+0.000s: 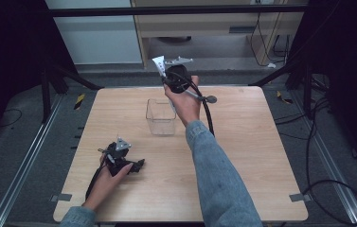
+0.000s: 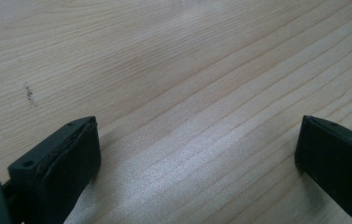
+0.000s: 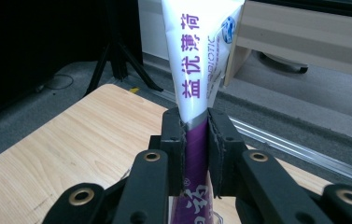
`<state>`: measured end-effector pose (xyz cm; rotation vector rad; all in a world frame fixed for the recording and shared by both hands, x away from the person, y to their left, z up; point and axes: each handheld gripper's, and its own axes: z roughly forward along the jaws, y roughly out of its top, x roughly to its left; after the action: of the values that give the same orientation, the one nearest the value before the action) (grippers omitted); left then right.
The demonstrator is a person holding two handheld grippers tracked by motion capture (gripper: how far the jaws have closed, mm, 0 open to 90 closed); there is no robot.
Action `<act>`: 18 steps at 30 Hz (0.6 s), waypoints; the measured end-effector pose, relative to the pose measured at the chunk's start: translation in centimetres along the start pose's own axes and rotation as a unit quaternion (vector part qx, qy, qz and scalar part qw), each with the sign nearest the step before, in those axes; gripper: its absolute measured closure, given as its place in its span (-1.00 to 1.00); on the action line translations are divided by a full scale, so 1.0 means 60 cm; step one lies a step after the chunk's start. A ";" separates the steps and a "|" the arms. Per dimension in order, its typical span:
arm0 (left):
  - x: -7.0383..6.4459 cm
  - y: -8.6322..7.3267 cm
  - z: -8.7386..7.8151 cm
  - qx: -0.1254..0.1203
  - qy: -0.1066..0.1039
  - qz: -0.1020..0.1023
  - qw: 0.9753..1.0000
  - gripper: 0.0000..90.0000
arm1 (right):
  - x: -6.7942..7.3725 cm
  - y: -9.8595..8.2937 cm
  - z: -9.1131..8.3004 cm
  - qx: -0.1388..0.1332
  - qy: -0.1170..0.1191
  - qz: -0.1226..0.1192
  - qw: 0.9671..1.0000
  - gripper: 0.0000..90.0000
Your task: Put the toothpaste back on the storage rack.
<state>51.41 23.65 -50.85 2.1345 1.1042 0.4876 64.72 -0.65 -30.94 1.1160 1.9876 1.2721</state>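
Right gripper (image 1: pixel 163 66) raised above the far edge of the tabletop (image 1: pixel 242 156), near its middle. Jaws clamped on a toothpaste tube (image 3: pixel 197 65): white upper body with purple Chinese lettering, purple lower part running down between the pads. In the right gripper view the tube stands roughly upright, its wide flat end uppermost and widening past the top of the frame. In the high view the white end (image 1: pixel 159 64) juts beyond the far edge of the table, over the floor.

Clear plastic box (image 1: pixel 160 117), open-topped, stands on the tabletop just left of the person's right hand (image 1: pixel 185 105), toward the far edge, about mid-width. The tube is above and beyond it, not inside.

Left gripper (image 1: pixel 137 165) rests low at the near left part of the tabletop, held in the left hand (image 1: pixel 112 175), well apart from the box. Left gripper view: jaws spread wide, bare wood grain between them, nothing gripped.
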 end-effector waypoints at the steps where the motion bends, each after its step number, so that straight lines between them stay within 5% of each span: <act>1: 0.000 0.000 0.000 0.000 0.000 0.000 1.000 -1.00 | 0.000 0.000 0.002 -0.002 0.000 0.001 1.000 0.74; 18: 0.000 0.000 0.000 0.000 0.000 0.000 1.000 -1.00 | 0.019 -0.003 0.037 -0.007 0.002 0.002 1.000 0.73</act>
<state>51.41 23.65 -50.85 2.1349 1.1043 0.4882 65.77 1.31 -32.02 1.1131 1.9779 1.2890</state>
